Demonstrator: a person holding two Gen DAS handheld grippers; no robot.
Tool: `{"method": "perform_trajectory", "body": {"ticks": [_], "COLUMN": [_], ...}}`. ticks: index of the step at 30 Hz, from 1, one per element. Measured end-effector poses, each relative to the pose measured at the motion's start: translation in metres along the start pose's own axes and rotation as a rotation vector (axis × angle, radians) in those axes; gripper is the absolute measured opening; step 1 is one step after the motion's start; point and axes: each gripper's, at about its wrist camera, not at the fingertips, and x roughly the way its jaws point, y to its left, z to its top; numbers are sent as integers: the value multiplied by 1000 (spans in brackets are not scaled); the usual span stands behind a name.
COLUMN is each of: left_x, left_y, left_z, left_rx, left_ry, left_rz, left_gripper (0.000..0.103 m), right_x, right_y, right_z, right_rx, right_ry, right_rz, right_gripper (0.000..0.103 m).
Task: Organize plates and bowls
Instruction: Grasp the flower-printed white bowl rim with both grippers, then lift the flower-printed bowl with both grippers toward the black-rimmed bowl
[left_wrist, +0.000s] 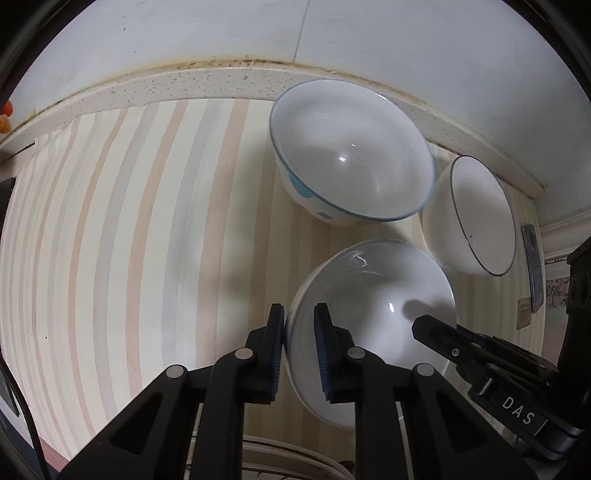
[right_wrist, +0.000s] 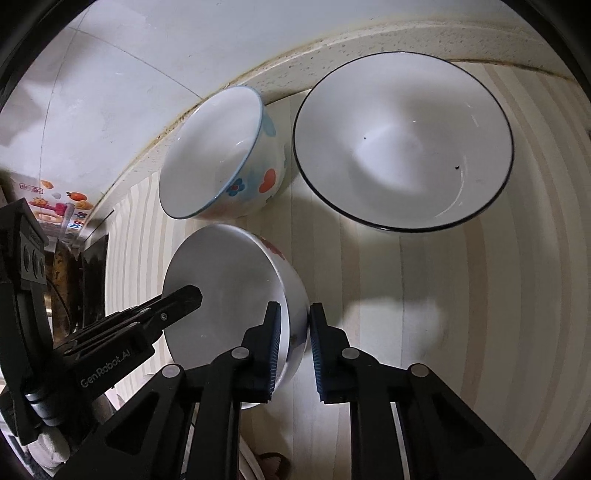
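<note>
counter (left_wrist: 122, 229): smooth mat of pale peach, grey and cream stripes, speckled stone edge against white tile. on it we list three glossy round ceramic bowls. plain white bowl (left_wrist: 373, 314), nearest: our left hand-held gripper (left_wrist: 300, 328) is clamped on its left rim, our right hand-held gripper (right_wrist: 293, 325) on its right rim, ribbed blue pads pressing the wall. blue-rimmed flowered bowl (right_wrist: 218, 155) behind. wide black-rimmed bowl (right_wrist: 402, 140) just beside.
</note>
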Motion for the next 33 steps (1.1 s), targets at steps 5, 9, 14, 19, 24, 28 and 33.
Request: {"method": "perform_trajectory", "body": {"ticks": [5, 9, 14, 19, 24, 28, 33], "left_x": [-9, -19, -33, -37, -36, -31, -22], "left_y": [-11, -23, -45, -73, -92, -106, -125], "left_z": [-2, -6, -23, -51, -80, -103, -126], "left_rx": [18, 26, 51, 79, 99, 116, 156], "left_ry": [-13, -15, -10, 20, 66, 110, 153], "left_rz": [-4, -19, -46, -79, -105, -124, -113], "left_gripper": [14, 14, 14, 14, 14, 14, 14], "right_x": [-10, -27, -59, -94, -121, -131, -127], "right_y": [1, -4, -16, -37, -63, -89, -112], "right_z": [-4, -11, -23, -41, -69, -93, -119], "right_rx": [-8, -4, -5, -5, 4, 36, 62], "right_ry": [4, 7, 3, 11, 32, 73, 122], "right_rz": [-9, -10, -18, -36, -53, -50, -64], "right_gripper": [18, 18, 18, 18, 18, 18, 18]}}
